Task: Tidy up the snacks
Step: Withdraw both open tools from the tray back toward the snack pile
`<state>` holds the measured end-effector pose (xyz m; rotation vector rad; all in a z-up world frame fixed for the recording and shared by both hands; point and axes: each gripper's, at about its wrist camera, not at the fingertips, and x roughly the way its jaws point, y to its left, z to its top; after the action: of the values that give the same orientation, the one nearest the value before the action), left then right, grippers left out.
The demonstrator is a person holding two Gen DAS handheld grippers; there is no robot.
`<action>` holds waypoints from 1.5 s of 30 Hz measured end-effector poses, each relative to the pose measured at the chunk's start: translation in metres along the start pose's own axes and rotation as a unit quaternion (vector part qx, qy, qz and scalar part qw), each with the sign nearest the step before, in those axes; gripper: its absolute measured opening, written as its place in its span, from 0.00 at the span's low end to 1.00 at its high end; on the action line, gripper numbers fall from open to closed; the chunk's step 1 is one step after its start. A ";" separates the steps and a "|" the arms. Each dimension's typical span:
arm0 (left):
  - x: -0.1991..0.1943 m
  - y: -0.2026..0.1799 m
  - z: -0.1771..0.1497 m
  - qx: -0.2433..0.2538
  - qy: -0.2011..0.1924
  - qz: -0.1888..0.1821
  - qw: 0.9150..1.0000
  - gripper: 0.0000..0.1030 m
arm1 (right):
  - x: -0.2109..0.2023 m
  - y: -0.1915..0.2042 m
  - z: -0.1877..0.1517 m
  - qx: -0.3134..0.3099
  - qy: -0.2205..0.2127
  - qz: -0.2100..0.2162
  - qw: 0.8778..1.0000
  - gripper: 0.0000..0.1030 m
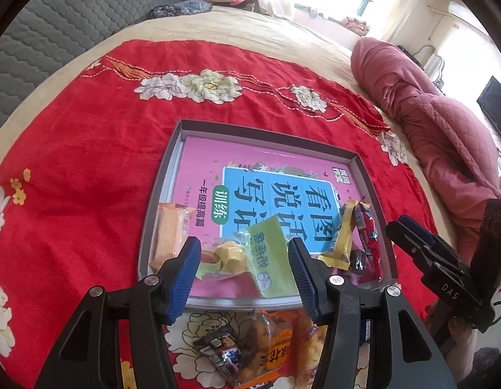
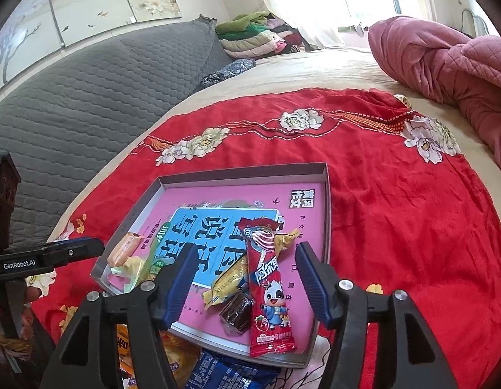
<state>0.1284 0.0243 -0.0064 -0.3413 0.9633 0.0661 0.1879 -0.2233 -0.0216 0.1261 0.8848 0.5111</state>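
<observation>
The left gripper (image 1: 244,267) hangs with jaws apart over the green packet (image 1: 270,253) in the tray (image 1: 159,194). The right gripper (image 2: 244,278) is also spread wide, above the red lollipop packet (image 2: 270,288) in the tray's near right corner.

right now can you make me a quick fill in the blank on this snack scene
1. The grey box sits on a ____ floral cloth.
2. Inside the box lies a ____ book.
3. The long red snack packet shows a cartoon ____.
4. The right tool is ____.

Missing words: red; pink; cow; open
</observation>
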 end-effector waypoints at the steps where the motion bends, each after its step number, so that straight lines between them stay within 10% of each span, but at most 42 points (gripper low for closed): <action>1: -0.001 0.000 0.000 0.001 0.000 0.001 1.000 0.56 | -0.001 0.001 0.000 0.000 0.000 0.000 1.000 0.60; 45: -0.018 -0.008 -0.025 0.038 0.025 -0.005 0.999 0.56 | -0.046 0.027 -0.024 -0.016 -0.028 0.017 0.999 0.70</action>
<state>0.1000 0.0110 -0.0031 -0.2790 1.0116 0.0123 0.1352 -0.2241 0.0041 0.1256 0.8213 0.5508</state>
